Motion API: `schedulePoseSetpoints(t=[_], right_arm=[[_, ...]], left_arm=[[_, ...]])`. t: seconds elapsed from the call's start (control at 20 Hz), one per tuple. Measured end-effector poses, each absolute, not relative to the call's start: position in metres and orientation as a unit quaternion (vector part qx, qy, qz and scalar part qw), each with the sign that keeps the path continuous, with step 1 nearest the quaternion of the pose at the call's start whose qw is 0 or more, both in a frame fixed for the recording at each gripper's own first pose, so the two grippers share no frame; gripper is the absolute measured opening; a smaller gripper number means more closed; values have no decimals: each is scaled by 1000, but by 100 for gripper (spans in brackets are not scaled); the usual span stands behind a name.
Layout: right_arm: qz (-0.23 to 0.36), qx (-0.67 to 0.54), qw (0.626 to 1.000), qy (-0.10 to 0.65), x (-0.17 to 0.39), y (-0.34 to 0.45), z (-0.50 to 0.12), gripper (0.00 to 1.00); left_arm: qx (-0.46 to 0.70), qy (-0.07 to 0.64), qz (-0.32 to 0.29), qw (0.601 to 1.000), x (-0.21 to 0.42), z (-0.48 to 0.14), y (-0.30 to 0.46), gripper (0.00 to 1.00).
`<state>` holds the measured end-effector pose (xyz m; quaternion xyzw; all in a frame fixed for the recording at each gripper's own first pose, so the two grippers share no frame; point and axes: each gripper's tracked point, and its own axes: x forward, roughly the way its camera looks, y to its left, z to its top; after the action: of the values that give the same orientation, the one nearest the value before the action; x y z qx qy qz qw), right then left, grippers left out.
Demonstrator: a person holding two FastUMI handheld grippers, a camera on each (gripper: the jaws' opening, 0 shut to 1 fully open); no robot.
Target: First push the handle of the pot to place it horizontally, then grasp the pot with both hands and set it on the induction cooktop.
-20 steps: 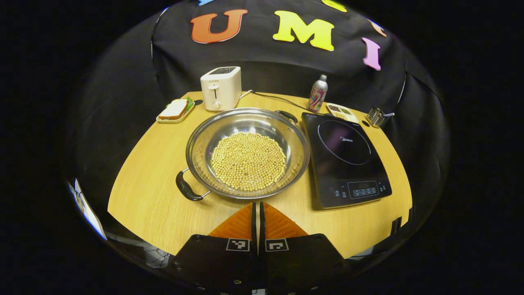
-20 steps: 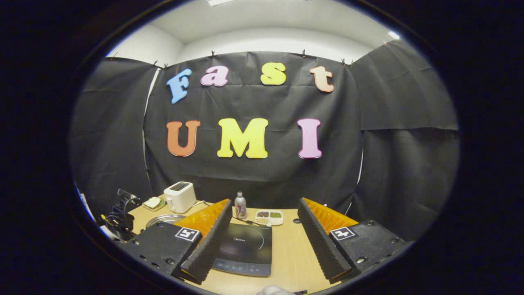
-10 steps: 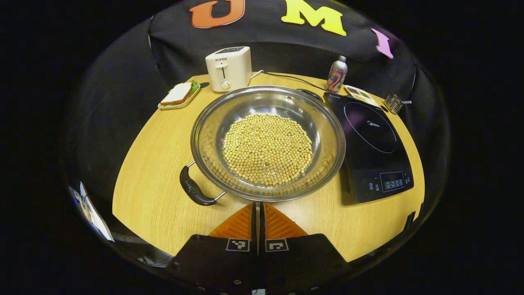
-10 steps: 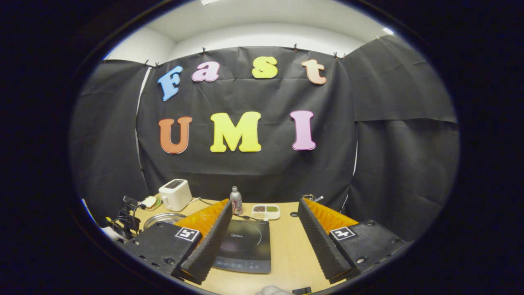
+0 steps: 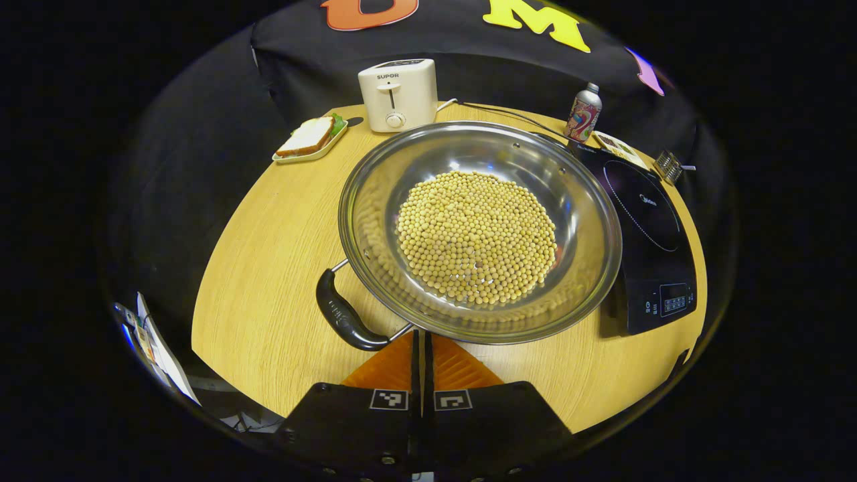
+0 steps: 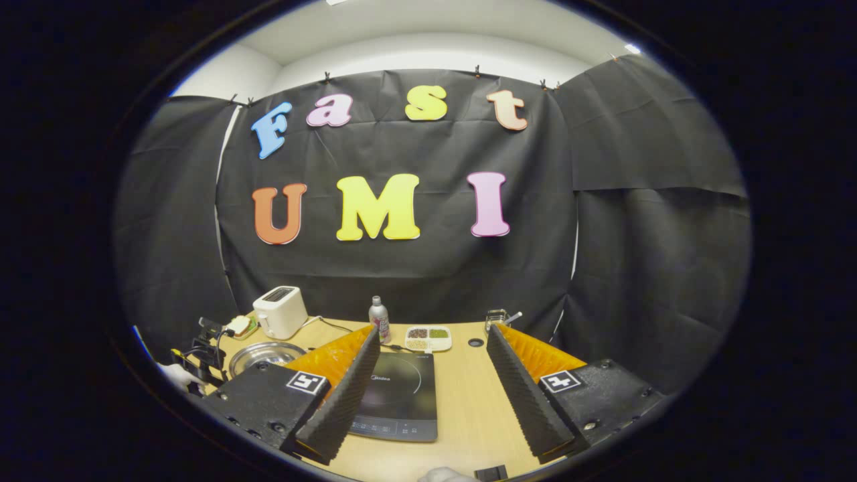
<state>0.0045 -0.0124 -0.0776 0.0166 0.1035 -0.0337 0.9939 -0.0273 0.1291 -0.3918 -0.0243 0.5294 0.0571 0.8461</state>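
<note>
We start with the bench point(image 5: 268, 268), round-edged and wood-topped. On it the pot point(image 5: 582, 221), a wide steel pan of pale beans point(image 5: 477, 234), sits at the middle, touching or just beside the cooktop point(image 5: 653, 221) at the right edge. Over the last second the pot has grown much larger in the left gripper view, so our left hand-held gripper point(image 5: 423, 348) has closed in on it. Its fingers are pressed together, nothing between them, and their tips lie just beside the black handle point(image 5: 343, 314) at the pot's near-left. That handle points diagonally toward the near edge, so we judge the push has not yet begun and the turn comes next.

The right hand-held gripper point(image 6: 428, 381) is spread wide and empty, hanging above the near edge with the cooktop between its fingers. It has drifted only slightly, waiting for the two-handed lift.

Smaller things stand along the far edge: a toaster point(image 5: 396, 94), a sandwich tray point(image 5: 311, 139), a can point(image 5: 582, 114). The toaster reads "SUPOR"; the cooktop's mark seems to read "Midea", though it is small.
</note>
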Motion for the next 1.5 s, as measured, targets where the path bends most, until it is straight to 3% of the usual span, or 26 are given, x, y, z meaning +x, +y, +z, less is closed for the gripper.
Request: schedulePoseSetpoints(t=[0.25, 0.3, 0.45, 0.5, 0.55, 0.6, 0.65, 1.05, 1.1, 1.2, 1.25, 1.3, 1.35, 1.4, 1.45, 1.5], right_arm=[[-34, 23, 993, 106, 10, -11, -80, 96], [-33, 23, 993, 107, 10, -11, -79, 100], [-32, 29, 993, 109, 12, -10, -81, 100], [-31, 30, 993, 111, 13, -9, -81, 96], [-31, 30, 993, 111, 14, -9, -82, 96], [-30, 29, 993, 112, 15, -8, -83, 96], [-28, 30, 993, 113, 16, -7, -82, 96], [-24, 25, 993, 116, 18, 1, -84, 96], [-24, 25, 993, 117, 18, 1, -86, 100], [-27, 24, 992, 118, 17, 0, -86, 96], [-28, 25, 992, 118, 17, 0, -85, 96], [-28, 25, 992, 119, 17, 0, -85, 96], [-29, 24, 992, 120, 17, 1, -85, 96], [-30, 22, 992, 120, 17, 1, -86, 96], [-30, 20, 992, 121, 17, 1, -86, 96], [-30, 19, 992, 122, 17, 1, -86, 96]], left_arm=[[-26, 530, 70, 845, -18, -394, 143, 0], [-26, 530, 73, 844, -17, -393, 146, 9], [-28, 528, 88, 844, -14, -392, 159, 8], [-34, 528, 94, 843, -13, -392, 164, 0], [-40, 527, 100, 843, -11, -392, 169, 0], [-45, 528, 104, 842, -9, -392, 175, 9], [-52, 527, 106, 842, -7, -393, 178, 0], [-47, 526, 115, 841, 11, -397, 199, 0], [-45, 527, 116, 841, 14, -396, 201, 0], [-42, 527, 118, 840, 18, -396, 208, 0], [-42, 526, 120, 841, 22, -396, 211, 9], [-42, 526, 122, 841, 24, -396, 214, 0], [-42, 525, 124, 841, 26, -396, 216, 8], [-41, 524, 126, 841, 28, -396, 219, 0], [-40, 523, 126, 842, 31, -396, 221, 0], [-38, 522, 126, 843, 33, -397, 223, 8]])
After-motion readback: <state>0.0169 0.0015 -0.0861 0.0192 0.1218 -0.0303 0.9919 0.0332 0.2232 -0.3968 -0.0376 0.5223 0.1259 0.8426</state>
